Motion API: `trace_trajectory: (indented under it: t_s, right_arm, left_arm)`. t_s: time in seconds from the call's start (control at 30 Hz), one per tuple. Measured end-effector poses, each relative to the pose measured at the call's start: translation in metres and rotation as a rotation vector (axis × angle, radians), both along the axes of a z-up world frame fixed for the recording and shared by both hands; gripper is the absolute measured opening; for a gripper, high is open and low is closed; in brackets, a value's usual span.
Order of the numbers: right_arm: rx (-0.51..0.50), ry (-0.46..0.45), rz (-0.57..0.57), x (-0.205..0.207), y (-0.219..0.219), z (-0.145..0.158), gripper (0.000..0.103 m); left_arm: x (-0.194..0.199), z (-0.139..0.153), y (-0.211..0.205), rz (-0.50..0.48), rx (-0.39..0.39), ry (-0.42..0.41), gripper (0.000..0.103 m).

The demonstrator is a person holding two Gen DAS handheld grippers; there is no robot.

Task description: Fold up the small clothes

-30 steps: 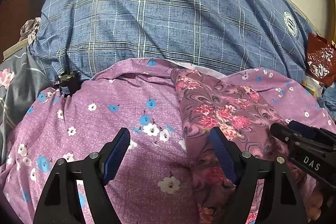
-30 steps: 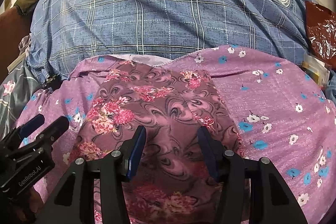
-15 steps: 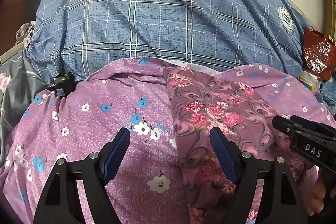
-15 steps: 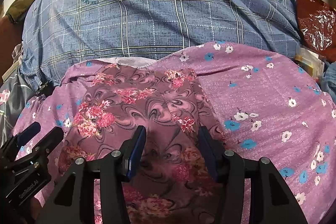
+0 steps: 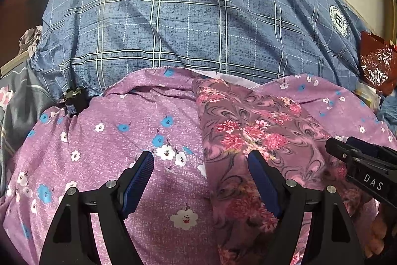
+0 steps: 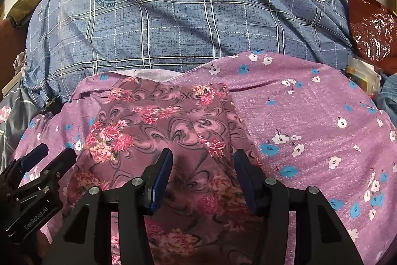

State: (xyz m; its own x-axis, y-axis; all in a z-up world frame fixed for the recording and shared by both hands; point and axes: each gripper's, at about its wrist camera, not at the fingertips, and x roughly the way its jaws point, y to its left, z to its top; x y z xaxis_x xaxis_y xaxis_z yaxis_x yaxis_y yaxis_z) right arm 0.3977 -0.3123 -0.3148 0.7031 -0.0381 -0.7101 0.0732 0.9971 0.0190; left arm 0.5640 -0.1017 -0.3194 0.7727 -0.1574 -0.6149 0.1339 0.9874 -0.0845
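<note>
1. Your landmark is the dark-floral garment [image 6: 168, 131] — a maroon piece with pink blossoms and grey swirls, lying in a long strip on the purple flowered cloth [image 5: 111, 140] that is spread over the bed.
2. Your left claw [image 5: 199, 180] is released, its blue pads wide apart above the fabric. The garment's left edge runs between them, so one pad hangs over the purple cloth and the other over the garment; neither pad presses on anything.
3. Your right claw [image 6: 202, 175] is also released, pads about half apart, hovering over the middle of the garment with nothing pinched between them.
4. In the right wrist view the left claw shows just off the garment's left side; in the left wrist view the right claw shows over its right side.
5. Beyond the garment's far end lies a blue plaid quilt [image 6: 188, 16] with round crest prints, bulging up behind the purple cloth.
6. To the right of the garment — past the purple cloth's edge — sits a crinkled red plastic bag [image 6: 369, 29].
7. Far off the garment's left, a small dark object [image 5: 74, 101] rests where the purple cloth meets the quilt; what it is cannot be told.
</note>
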Motion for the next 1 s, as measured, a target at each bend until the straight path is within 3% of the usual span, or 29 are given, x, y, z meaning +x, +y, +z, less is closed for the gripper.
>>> trace_trajectory:
  t_s: [1.0]
  right_arm:
    - [-0.097,-0.04,-0.023,-0.004,-0.005,0.008,0.054]
  left_arm:
    - [0.004,-0.007,-0.017,-0.019,0.023,0.011,0.078]
